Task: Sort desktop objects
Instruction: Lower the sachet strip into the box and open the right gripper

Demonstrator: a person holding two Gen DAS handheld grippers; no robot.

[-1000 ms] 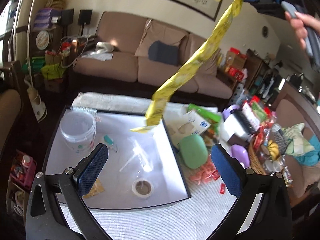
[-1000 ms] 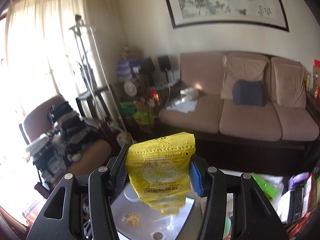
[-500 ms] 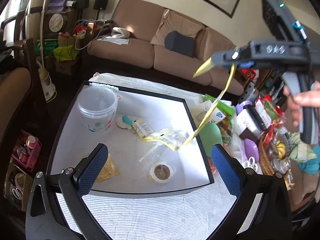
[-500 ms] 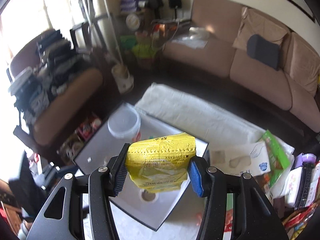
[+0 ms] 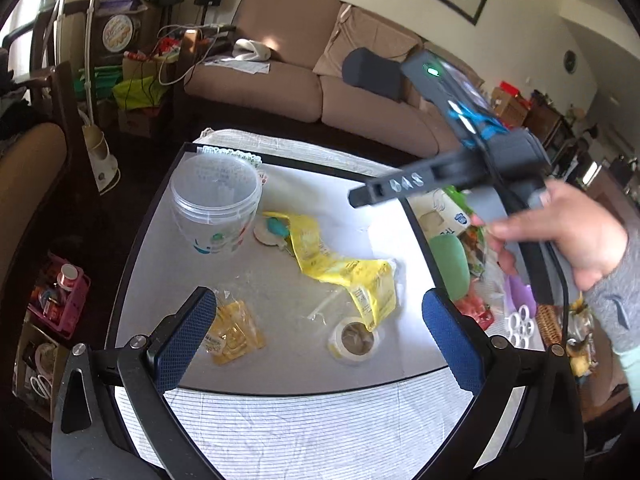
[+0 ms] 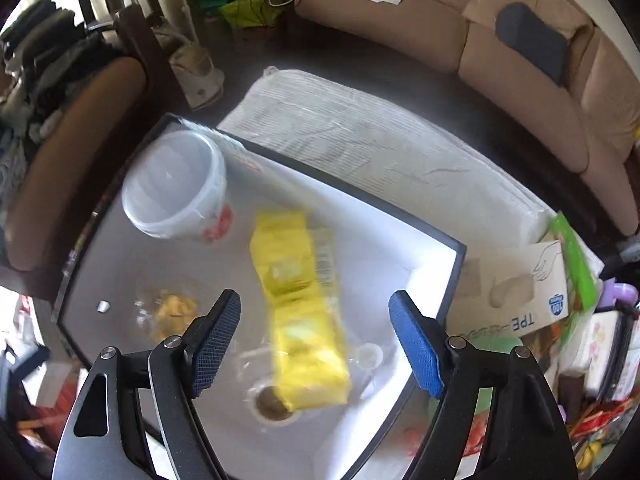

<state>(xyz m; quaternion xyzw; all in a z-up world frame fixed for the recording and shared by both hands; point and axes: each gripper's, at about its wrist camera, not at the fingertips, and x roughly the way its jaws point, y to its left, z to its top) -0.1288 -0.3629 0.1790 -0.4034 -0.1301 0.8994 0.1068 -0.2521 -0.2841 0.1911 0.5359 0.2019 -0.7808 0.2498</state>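
Observation:
A long yellow packet strip (image 5: 344, 276) (image 6: 296, 300) lies crumpled on the white tray (image 5: 332, 208) (image 6: 380, 264), one end over a tape roll (image 5: 354, 338) (image 6: 274, 402). My right gripper (image 6: 315, 298) hangs above it pointing steeply down. Its jaws are opening and the pads (image 6: 216, 336) stand apart from the strip, which is blurred. A hand (image 5: 560, 232) holds that gripper at the right in the left wrist view. My left gripper (image 5: 316, 294) is open over the tray's near edge, with nothing between its fingers.
On the tray stand a clear plastic tub (image 5: 216, 200) (image 6: 176, 188), a small yellowish bag (image 5: 232, 332) (image 6: 172, 312) and a round white item with a teal piece (image 5: 274, 230). A green oval case (image 5: 450, 264), a glove box (image 6: 516, 300) and snack clutter crowd the right. Striped cloth (image 5: 320, 420) covers the table.
My right gripper came down over the tray, tipped downward and let go of the yellow strip, which now lies on the tray. The left gripper sank a little toward the tray.

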